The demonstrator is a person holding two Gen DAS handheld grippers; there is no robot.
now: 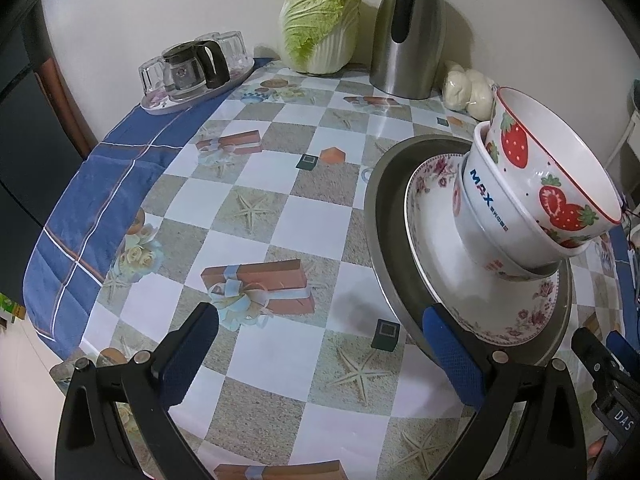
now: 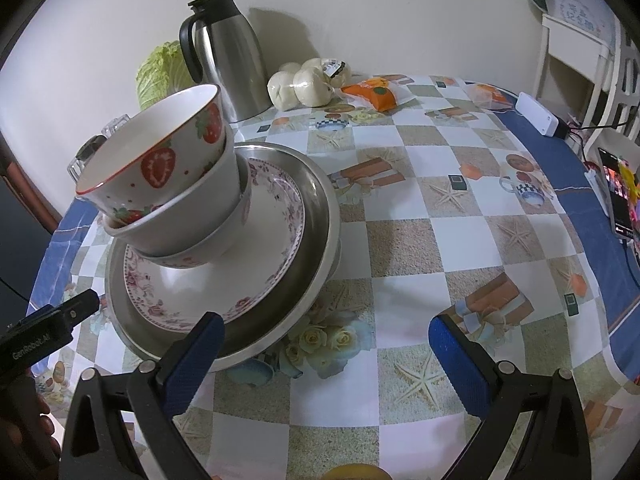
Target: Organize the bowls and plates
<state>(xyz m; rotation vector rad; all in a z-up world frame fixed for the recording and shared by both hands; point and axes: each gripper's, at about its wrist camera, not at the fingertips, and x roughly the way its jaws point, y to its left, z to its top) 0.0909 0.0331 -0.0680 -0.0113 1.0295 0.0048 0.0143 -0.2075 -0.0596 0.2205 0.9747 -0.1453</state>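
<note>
The bottom bowl (image 2: pixel 192 256) of the stack is mostly hidden under the white bowl (image 1: pixel 492 216) nested in it; only a strip of its pink-patterned rim and side shows. The foot of the steel basin (image 2: pixel 320 216) is out of sight, so how it sits on the table (image 1: pixel 280 208) is hard to tell. In the left wrist view the cabbage (image 1: pixel 320 24) stands far ahead beside the steel jug (image 1: pixel 412 36); in the right wrist view the jug covers most of it.

The left gripper (image 1: pixel 320 336) has its fingers spread wide and holds nothing. Its right blue pad (image 1: pixel 452 356) overlaps the near rim of the basin, though contact cannot be judged. The stack stands ahead and to its right: basin, floral plate (image 1: pixel 440 264), then three nested bowls topped by the strawberry bowl (image 1: pixel 560 168), all leaning.

The right gripper (image 2: pixel 326 354) is likewise wide apart and empty. Its left pad (image 2: pixel 196 364) lies over the basin's near edge; the stack stands ahead to its left.
</note>
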